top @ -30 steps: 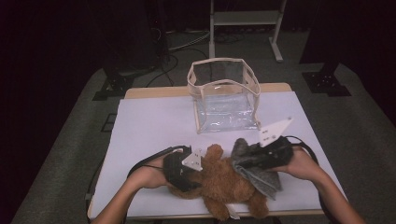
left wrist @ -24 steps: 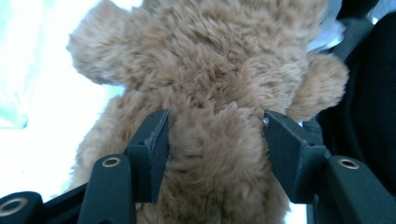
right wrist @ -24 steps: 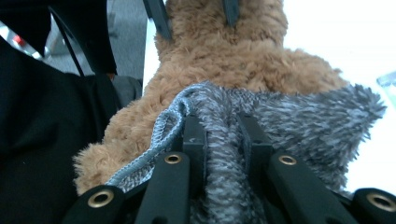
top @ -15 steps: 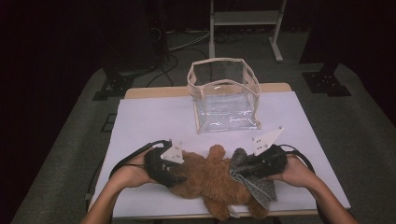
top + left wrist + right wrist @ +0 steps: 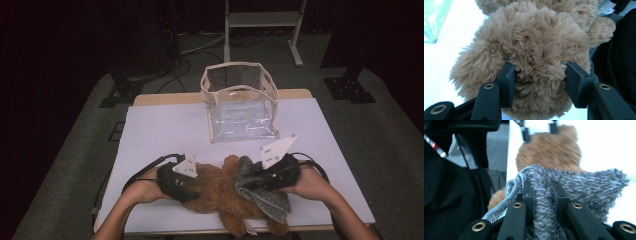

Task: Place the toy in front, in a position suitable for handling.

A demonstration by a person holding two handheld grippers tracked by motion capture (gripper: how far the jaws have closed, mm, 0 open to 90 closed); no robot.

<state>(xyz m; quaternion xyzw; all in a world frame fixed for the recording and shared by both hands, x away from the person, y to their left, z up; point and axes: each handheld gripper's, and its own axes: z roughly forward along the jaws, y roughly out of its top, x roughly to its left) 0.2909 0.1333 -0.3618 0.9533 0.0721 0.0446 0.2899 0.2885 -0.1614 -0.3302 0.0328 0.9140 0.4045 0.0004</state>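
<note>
A brown plush teddy bear (image 5: 220, 187) is seen lying on the white-covered table (image 5: 165, 130), close to its near edge and about midway between left and right. A grey knitted fuzzy garment (image 5: 262, 192) is draped over the bear's right part, and it touches the fur there.

The left gripper (image 5: 181, 181) is held at the bear's left end. In the left gripper view, a thick bulge of the bear's fur (image 5: 534, 57) is seen pressed between the two black jaws, which have just been closing further on it; the plush is thus clamped by them.

The right gripper (image 5: 265, 176) is held at the bear's right side, where the grey garment lies. In the right gripper view, a fold of the garment (image 5: 544, 195) is pinched tightly between the nearly closed jaws, and the bear (image 5: 549, 150) is seen just beyond it.

A clear plastic square bag with beige trim (image 5: 240, 102) is stood upright at the far side of the table, well apart from the bear and both grippers.
</note>
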